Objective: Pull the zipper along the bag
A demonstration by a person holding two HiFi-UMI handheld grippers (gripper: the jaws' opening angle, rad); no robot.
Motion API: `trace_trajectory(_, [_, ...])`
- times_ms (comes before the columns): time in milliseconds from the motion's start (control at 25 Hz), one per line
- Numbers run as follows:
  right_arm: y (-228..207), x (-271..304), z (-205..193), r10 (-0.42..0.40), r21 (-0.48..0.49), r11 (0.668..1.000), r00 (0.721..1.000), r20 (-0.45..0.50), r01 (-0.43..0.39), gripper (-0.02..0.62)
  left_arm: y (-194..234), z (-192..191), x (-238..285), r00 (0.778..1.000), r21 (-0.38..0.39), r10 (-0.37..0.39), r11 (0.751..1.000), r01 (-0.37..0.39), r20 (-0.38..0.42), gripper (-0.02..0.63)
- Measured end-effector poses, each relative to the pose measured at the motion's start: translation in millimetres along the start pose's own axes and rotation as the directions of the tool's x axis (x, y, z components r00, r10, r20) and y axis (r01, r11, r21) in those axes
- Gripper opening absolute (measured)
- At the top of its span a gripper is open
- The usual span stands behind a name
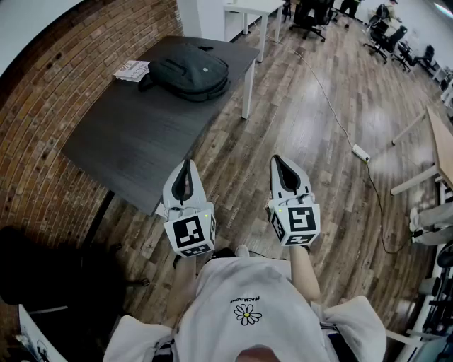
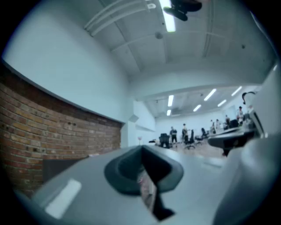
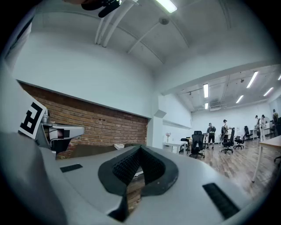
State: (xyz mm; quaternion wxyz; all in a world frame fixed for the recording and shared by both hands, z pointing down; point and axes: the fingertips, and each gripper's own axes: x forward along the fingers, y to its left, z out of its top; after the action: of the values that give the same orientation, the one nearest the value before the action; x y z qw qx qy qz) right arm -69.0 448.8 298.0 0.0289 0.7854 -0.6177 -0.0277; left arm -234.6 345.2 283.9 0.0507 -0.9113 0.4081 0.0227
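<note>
A dark backpack (image 1: 190,71) lies flat on the far part of a dark grey table (image 1: 134,141) that stands against a brick wall. Its zipper is too small to make out. My left gripper (image 1: 187,168) hovers over the table's near corner, jaws shut and empty. Level with it, my right gripper (image 1: 282,165) hangs over the wooden floor to the right of the table, also shut on nothing. Both point level toward the far end of the room, well short of the bag. In the gripper views the left gripper (image 2: 141,151) and right gripper (image 3: 139,150) show closed tips.
A printed paper (image 1: 132,69) lies beside the bag at the wall. A white table leg (image 1: 248,90) stands at the table's right edge. A cable with a power strip (image 1: 360,153) runs across the floor. Office chairs (image 1: 309,14) and people stand far off.
</note>
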Motion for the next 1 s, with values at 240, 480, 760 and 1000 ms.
trace_trajectory(240, [2,-1,-4,0.000,-0.001,1.000,1.000,-0.004,0.000,0.000,-3,-1,-1,1.000,0.007,-0.024,1.000,0.024,0.006,0.000])
trace_trajectory(480, [0,-2,-8,-0.002,0.046,0.999,1.000,0.001,0.002,0.000,-1,-2,0,0.999,0.003,-0.032,0.999,0.032,0.007,0.000])
trace_trajectory(760, [-5,1,-19,-0.004,0.073,0.997,1.000,-0.024,0.006,0.002,16,-8,8,1.000,-0.019,0.001,1.000,-0.001,-0.009,0.000])
trace_trajectory(1000, [-18,21,-20,0.002,0.066,0.998,1.000,-0.016,-0.001,0.002,29,-4,40,0.999,-0.016,0.031,0.999,-0.031,0.017,0.000])
